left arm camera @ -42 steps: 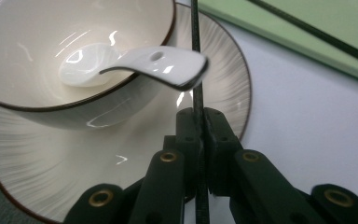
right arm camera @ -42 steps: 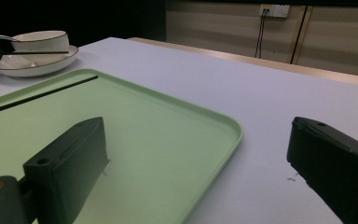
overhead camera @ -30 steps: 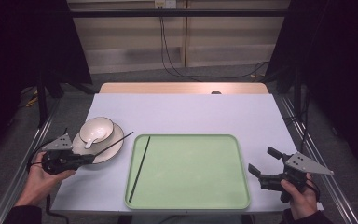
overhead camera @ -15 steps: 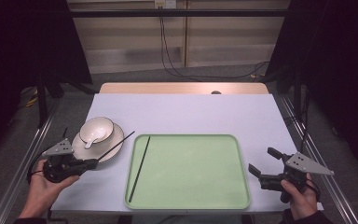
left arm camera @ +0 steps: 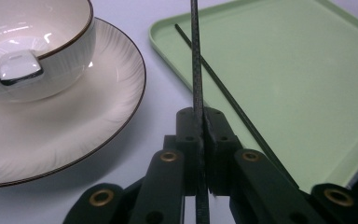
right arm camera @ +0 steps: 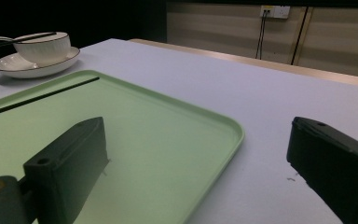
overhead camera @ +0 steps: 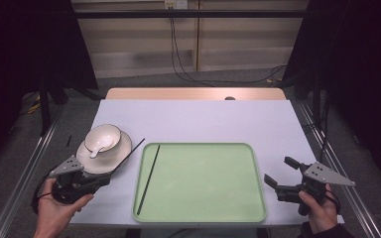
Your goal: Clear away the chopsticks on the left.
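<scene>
high view: the left gripper (overhead camera: 95,181) sits at the near left corner of the table (overhead camera: 198,119), jaws pinched together on a thin black chopstick (overhead camera: 129,153). the stick runs from the jaws up and to the right, crossing the near edge of the plate (overhead camera: 121,148), and its free tip ends just short of the green tray (overhead camera: 208,208). a second chopstick (overhead camera: 149,179) already lies inside the tray along its left wall, its long axis running near to far with a slight lean. so the tray is to the right of the held stick, and the left hand is much the nearer one; the likely move is to carry the stick right and lay it parallel to its mate. a bowl (overhead camera: 103,137) with a white spoon (overhead camera: 95,148) in it stands on the plate. the right gripper (overhead camera: 284,174) rests at the tray's near right corner, jaws spread, nothing between them.

left gripper view: the chopstick (left arm camera: 196,65) rises straight up from between the closed jaws, clamped with no gap to see. the plate (left arm camera: 65,121) and bowl (left arm camera: 42,46) lie to the left, the spoon (left arm camera: 13,65) resting inside the bowl. the tray (left arm camera: 298,70) lies to the right, with the second chopstick (left arm camera: 233,100) slanting across its near corner, not quite in line with the held one.

right gripper view: the right gripper (right arm camera: 200,158) has its jaws well apart, holding nothing; one jaw hangs over the tray (right arm camera: 158,140), the other over bare table (right arm camera: 261,112). the second chopstick (right arm camera: 42,96) lies along the tray's far side, with plate (right arm camera: 18,65) and bowl (right arm camera: 44,49) beyond it.
</scene>
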{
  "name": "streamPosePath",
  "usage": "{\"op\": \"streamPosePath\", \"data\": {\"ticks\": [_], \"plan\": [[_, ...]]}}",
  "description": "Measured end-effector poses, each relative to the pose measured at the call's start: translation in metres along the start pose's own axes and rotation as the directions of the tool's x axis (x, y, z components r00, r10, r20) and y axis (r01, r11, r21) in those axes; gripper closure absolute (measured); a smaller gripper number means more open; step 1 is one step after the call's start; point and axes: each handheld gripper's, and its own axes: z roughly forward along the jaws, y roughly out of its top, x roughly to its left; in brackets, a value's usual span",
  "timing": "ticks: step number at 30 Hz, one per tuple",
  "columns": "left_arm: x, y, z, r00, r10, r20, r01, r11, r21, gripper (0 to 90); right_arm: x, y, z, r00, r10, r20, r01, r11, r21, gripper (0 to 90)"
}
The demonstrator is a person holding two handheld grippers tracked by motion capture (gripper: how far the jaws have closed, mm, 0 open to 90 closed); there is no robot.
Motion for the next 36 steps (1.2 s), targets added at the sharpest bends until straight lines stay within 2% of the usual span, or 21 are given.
{"op": "streamPosePath", "data": {"ticks": [2,4,6,8,11,14,15,18,21,22,26,29,30,32,35,36], "plan": [[-0.006,0.001,0.003,0.9995,-0.032,0.009,0.032,0.9995,-0.005,85.8,0.000,0.000,0.000,1.0000,0.001,-0.001,-0.001,1.000,0.000,4.4],[-0.014,0.002,0.007,0.9990,-0.044,0.005,0.044,0.9990,-0.005,85.8,0.000,0.000,0.000,1.0000,-0.001,-0.001,0.001,1.000,0.001,4.5],[-0.020,0.004,0.011,0.9992,-0.038,0.010,0.038,0.9993,0.002,85.8,0.000,0.000,0.000,1.0000,0.004,-0.001,-0.004,1.000,-0.002,4.5],[-0.029,0.006,0.016,0.9985,-0.055,-0.001,0.055,0.9985,-0.004,85.9,0.000,0.000,0.000,1.0000,-0.001,-0.001,0.001,1.000,0.001,4.5],[-0.039,0.010,0.023,0.9975,-0.070,0.004,0.070,0.9975,0.001,85.8,0.000,0.000,0.000,1.0000,0.001,-0.007,-0.001,1.000,0.001,4.5],[-0.047,0.013,0.031,0.9955,-0.095,0.001,0.095,0.9955,-0.006,85.8,0.000,0.000,0.000,1.0000,-0.001,-0.003,0.001,1.000,0.000,4.5],[-0.049,0.013,0.035,0.9934,-0.114,-0.006,0.114,0.9934,-0.008,85.8,0.000,0.000,0.000,1.0000,0.000,-0.005,0.000,1.000,-0.001,4.5],[-0.054,0.012,0.046,0.9910,-0.134,-0.011,0.134,0.9908,0.020,85.8,0.000,0.000,0.000,1.0000,-0.001,-0.003,0.001,1.000,-0.001,4.5],[-0.060,0.011,0.055,0.9872,-0.154,-0.039,0.155,0.9874,0.030,85.8,0.000,0.000,0.000,1.0000,0.002,-0.005,-0.002,1.000,0.000,4.5],[-0.062,0.011,0.057,0.9841,-0.166,-0.063,0.168,0.9852,0.032,85.8,0.000,0.000,0.000,1.0000,0.002,-0.005,-0.002,1.000,0.000,4.5],[-0.068,0.012,0.069,0.9767,-0.202,-0.074,0.206,0.9766,0.061,85.8,0.000,0.000,0.000,1.0000,0.000,-0.006,0.000,1.000,-0.001,4.5],[-0.070,0.015,0.074,0.9701,-0.219,-0.106,0.226,0.9720,0.064,85.8,0.001,0.000,0.000,1.0000,0.001,-0.005,-0.001,1.000,0.000,4.5],[-0.070,0.015,0.076,0.9648,-0.233,-0.123,0.241,0.9691,0.054,85.8,0.001,0.000,0.000,1.0000,0.000,-0.008,0.000,1.000,-0.001,4.5],[-0.072,0.016,0.081,0.9588,-0.247,-0.141,0.256,0.9650,0.056,85.8,0.001,0.000,0.000,1.0000,0.002,-0.004,-0.002,1.000,0.000,4.5],[-0.075,0.017,0.089,0.9522,-0.264,-0.154,0.277,0.9584,0.070,85.8,0.000,0.000,0.000,0.9999,-0.003,-0.012,0.003,1.000,0.002,4.5],[-0.076,0.017,0.091,0.9520,-0.260,-0.162,0.275,0.9583,0.079,85.8,0.000,0.000,0.000,0.9999,-0.003,-0.012,0.003,1.000,0.003,4.5]]}}
